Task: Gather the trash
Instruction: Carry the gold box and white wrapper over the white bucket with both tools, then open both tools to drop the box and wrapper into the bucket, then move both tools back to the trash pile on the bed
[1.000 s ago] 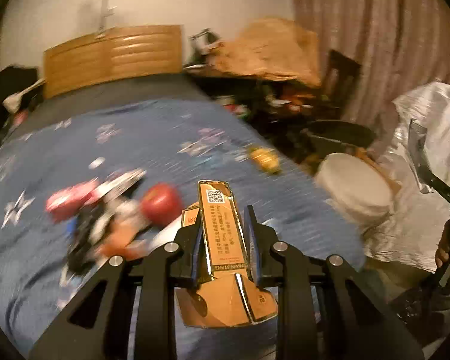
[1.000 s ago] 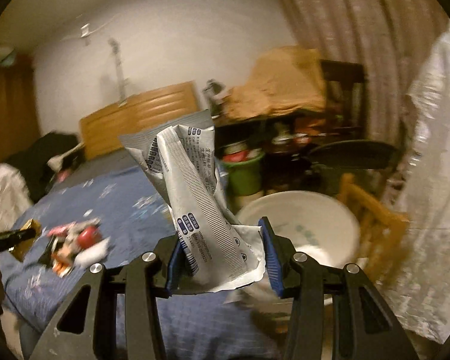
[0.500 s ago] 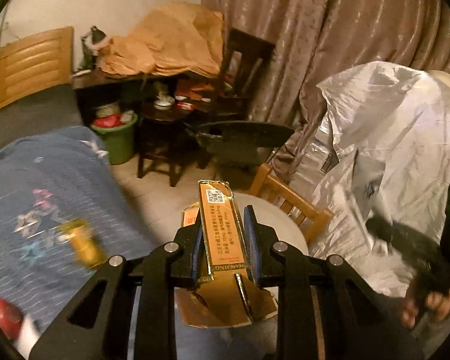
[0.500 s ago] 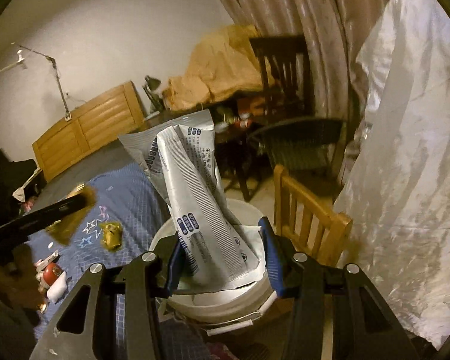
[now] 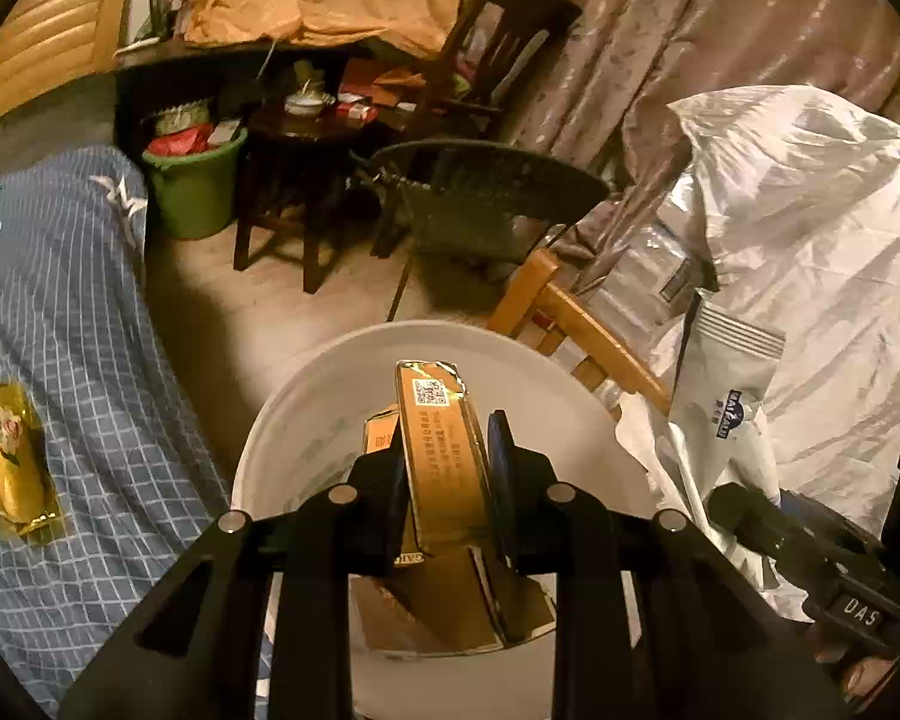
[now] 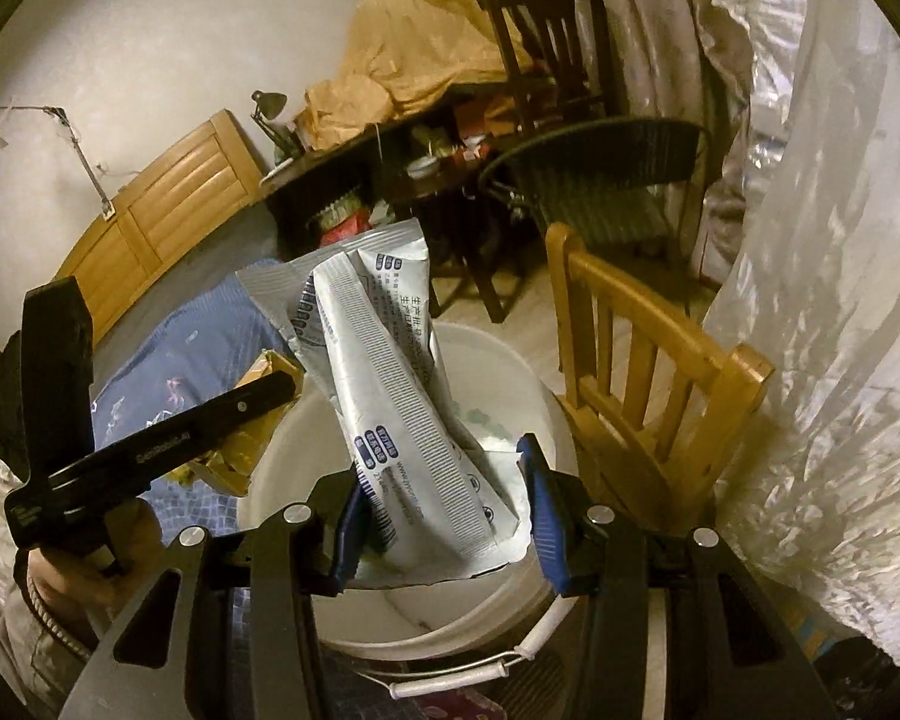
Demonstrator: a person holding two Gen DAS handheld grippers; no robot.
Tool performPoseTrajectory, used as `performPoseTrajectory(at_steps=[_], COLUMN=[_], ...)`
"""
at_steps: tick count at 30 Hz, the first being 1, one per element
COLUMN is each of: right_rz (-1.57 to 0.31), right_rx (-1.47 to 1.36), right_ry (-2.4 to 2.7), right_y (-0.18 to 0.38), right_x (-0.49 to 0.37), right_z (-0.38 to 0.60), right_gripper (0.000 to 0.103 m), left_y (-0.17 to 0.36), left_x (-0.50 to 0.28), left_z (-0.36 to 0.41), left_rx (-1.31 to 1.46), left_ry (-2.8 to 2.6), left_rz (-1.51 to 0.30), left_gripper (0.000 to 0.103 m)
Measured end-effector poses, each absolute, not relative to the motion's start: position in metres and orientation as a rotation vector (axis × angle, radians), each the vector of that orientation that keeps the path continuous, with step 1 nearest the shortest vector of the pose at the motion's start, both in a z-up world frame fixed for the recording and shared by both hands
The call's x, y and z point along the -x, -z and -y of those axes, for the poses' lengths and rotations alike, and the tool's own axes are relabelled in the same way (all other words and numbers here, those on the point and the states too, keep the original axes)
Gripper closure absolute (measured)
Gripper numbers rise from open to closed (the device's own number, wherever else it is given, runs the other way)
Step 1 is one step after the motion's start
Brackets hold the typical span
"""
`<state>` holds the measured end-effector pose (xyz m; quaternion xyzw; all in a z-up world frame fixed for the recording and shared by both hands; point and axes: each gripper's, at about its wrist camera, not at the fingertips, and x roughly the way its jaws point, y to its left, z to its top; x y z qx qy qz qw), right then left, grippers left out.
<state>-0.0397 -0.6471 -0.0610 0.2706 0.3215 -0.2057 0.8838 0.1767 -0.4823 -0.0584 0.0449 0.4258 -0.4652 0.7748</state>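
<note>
My left gripper (image 5: 447,456) is shut on a flattened gold cardboard box (image 5: 444,462) with a QR code, held over the mouth of a white plastic bucket (image 5: 306,420). My right gripper (image 6: 444,492) is shut on a crumpled silver-white wrapper (image 6: 384,372) with dark print, also above the white bucket (image 6: 504,612). In the left wrist view the right gripper's wrapper (image 5: 720,402) shows at the right. In the right wrist view the left gripper's finger (image 6: 234,408) and gold box (image 6: 270,369) reach in from the left, with a hand under them.
A yellow snack packet (image 5: 12,468) lies on the blue checked bedspread (image 5: 78,330). A light wooden chair (image 6: 636,384) stands against the bucket. Beyond are a dark wicker chair (image 5: 486,204), a green bin (image 5: 195,180), a cluttered dark table (image 5: 306,120), curtains and a big shiny plastic cover (image 5: 810,228).
Both grippers swung away from the bed to the right and dipped down over the white bucket. The box and the wrapper stay gripped. The pile of trash on the bed has left view.
</note>
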Motion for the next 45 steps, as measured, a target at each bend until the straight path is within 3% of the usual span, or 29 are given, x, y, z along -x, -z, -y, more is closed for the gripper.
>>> performPoseTrajectory(at_steps=[7, 9, 10, 25, 28, 33, 38, 45], right_rz=[-0.695, -0.698, -0.687, -0.61, -0.546, -0.333, -0.131, -0.096], right_rx=[-0.566, -0.553, -0.552, -0.486, -0.441, -0.335, -0.204, -0.146], right_ry=[0.401, 0.432, 0.437, 0.46, 0.468, 0.521, 0.545, 0.415], right_y=[0.078, 0.079, 0.079, 0.066, 0.057, 0.041, 0.033, 0.036], right_x=[0.02, 0.015, 0.015, 0.026, 0.036, 0.064, 0.085, 0.075], right_z=[0.645, 0.645, 0.645, 0.625, 0.606, 0.558, 0.49, 0.41], right_gripper=[0.053, 0.034, 0.032, 0.032, 0.032, 0.031, 0.02, 0.016], left_y=[0.065, 0.068, 0.069, 0.064, 0.056, 0.041, 0.028, 0.017], left_x=[-0.181, -0.184, -0.187, -0.182, -0.172, -0.154, -0.14, -0.129], left_z=[0.487, 0.487, 0.485, 0.452, 0.424, 0.366, 0.293, 0.177], left_rx=[-0.098, -0.081, -0.07, -0.094, -0.11, -0.134, -0.127, -0.068], left_ry=[1.003, 0.978, 0.957, 0.895, 0.801, 0.63, 0.525, 0.382], left_rz=[-0.945, -0.958, -0.957, -0.879, -0.784, -0.616, -0.52, -0.476], left_gripper=[0.077, 0.058, 0.047, 0.046, 0.046, 0.03, 0.018, 0.014])
